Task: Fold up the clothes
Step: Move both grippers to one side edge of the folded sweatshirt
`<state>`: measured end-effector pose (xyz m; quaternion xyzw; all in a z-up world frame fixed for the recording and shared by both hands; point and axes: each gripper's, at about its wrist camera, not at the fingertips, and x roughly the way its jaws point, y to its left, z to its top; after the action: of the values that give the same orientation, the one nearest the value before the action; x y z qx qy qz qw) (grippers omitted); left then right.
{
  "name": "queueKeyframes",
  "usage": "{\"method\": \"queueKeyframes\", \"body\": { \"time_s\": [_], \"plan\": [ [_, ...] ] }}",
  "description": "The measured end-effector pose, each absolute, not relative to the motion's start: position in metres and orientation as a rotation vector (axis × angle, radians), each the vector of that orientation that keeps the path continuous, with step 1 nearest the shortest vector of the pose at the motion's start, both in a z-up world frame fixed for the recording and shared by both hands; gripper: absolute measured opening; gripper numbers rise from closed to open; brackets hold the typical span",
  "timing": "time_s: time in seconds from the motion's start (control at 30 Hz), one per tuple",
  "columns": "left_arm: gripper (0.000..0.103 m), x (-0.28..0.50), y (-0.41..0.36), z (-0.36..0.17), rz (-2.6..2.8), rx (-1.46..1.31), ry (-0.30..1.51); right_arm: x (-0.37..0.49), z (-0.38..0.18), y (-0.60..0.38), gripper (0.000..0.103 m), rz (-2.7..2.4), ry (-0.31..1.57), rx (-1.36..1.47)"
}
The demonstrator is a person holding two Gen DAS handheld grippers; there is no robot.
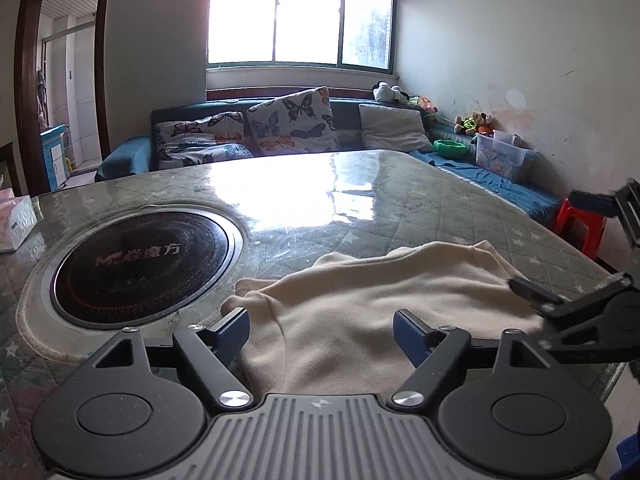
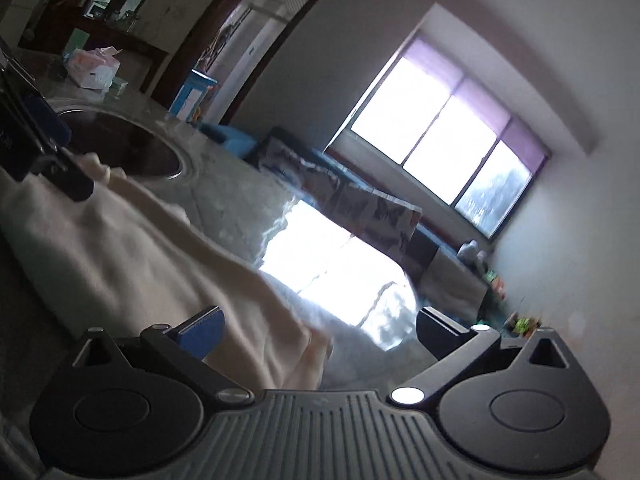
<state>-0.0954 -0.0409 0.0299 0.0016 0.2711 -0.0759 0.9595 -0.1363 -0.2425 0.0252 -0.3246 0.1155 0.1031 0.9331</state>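
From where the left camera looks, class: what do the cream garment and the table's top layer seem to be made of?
Cream garment: likely soft knit or fleece, matte; it drapes in rounded folds with a slightly fuzzy surface.
Table's top layer: probably glass or clear plastic over quilted fabric; it mirrors the window brightly, with diamond stitching showing beneath.

Two low, close views across cloth [image 1: 360, 300]

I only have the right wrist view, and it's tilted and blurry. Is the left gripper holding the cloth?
Observer: No. The left gripper is open, and the cloth lies flat between its fingers, not pinched.
Operator: Anything past the table's right side that I should avoid?
Observer: A red stool stands on the floor just beyond the right edge of the table.
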Motion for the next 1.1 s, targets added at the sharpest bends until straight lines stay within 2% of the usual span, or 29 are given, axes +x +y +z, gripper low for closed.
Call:
{"method": "queueKeyframes", "body": {
  "time_s": [0.2, 0.73, 1.1],
  "plan": [
    [0.081, -0.084, -0.040, 0.031, -0.142, 0.014, 0.572, -0.116, -0.004, -0.220, 0.103, 0.233, 0.295, -0.732],
    [0.081, -0.065, -0.031, 0.016, -0.085, 0.016, 0.629, -0.105, 0.020, -0.215, 0.103, 0.243, 0.301, -0.744],
    [0.081, -0.047, -0.013, 0.015, -0.036, 0.005, 0.639, -0.076, 0.014, -0.222, 0.103, 0.215, 0.369, -0.727]
  ]
}}
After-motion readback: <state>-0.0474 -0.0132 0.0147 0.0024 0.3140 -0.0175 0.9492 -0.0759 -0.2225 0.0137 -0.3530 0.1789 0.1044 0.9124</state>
